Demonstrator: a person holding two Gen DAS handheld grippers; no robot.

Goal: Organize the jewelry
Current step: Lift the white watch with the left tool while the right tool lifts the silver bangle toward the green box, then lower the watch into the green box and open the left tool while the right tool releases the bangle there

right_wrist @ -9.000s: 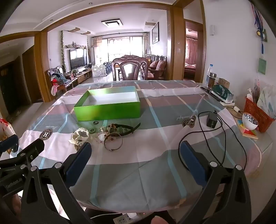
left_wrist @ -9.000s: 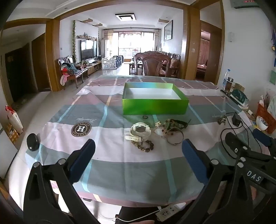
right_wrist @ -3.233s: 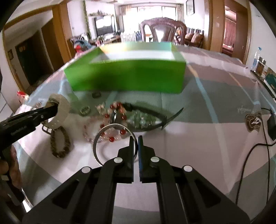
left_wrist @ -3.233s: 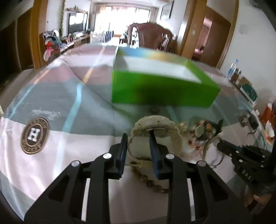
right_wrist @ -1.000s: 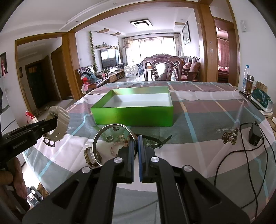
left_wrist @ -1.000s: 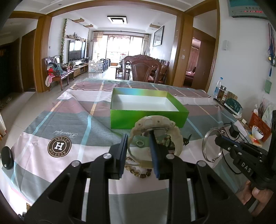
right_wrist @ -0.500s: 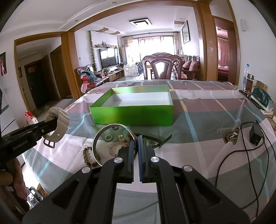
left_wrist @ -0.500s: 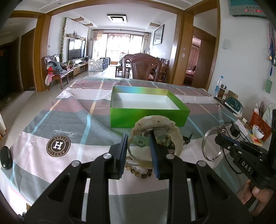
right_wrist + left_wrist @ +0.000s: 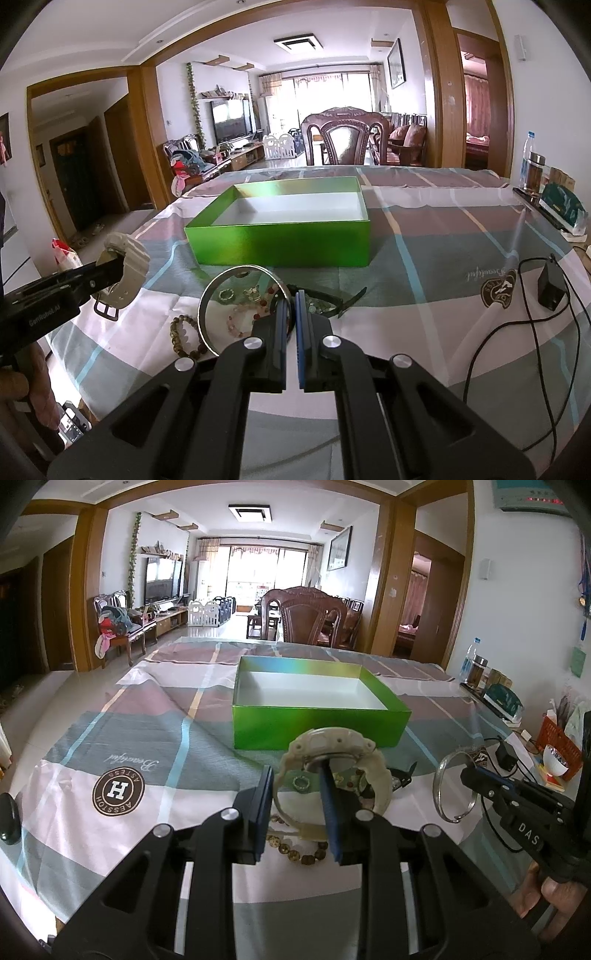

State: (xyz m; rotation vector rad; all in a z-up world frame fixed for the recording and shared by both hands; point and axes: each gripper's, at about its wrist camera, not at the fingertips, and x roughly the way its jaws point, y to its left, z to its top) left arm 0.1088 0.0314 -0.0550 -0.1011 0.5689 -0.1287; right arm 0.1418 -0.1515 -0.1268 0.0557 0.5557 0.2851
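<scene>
My left gripper (image 9: 297, 775) is shut on a cream plastic watch (image 9: 369, 760) and holds it above the table, short of the open green box (image 9: 317, 727). My right gripper (image 9: 290, 295) is shut on a silver bangle (image 9: 207, 295) and holds it in the air, also short of the green box (image 9: 280, 243). The bangle shows at the right in the left wrist view (image 9: 441, 775); the watch shows at the left in the right wrist view (image 9: 129, 258). On the cloth lie a brown bead bracelet (image 9: 181, 334), a pink bead bracelet (image 9: 240, 317), small rings (image 9: 225, 294) and a black strap (image 9: 328, 295).
A checked tablecloth (image 9: 122, 738) covers the table. A black charger with cable (image 9: 550, 288) lies at the right. A red basket and a bowl (image 9: 557, 760) stand at the far right edge, bottles (image 9: 532, 166) at the back right. A wooden chair (image 9: 310, 620) stands behind the table.
Both grippers closed on the watch and the bangle and lifted them off the cloth. In the last second they have drifted slightly toward the box.
</scene>
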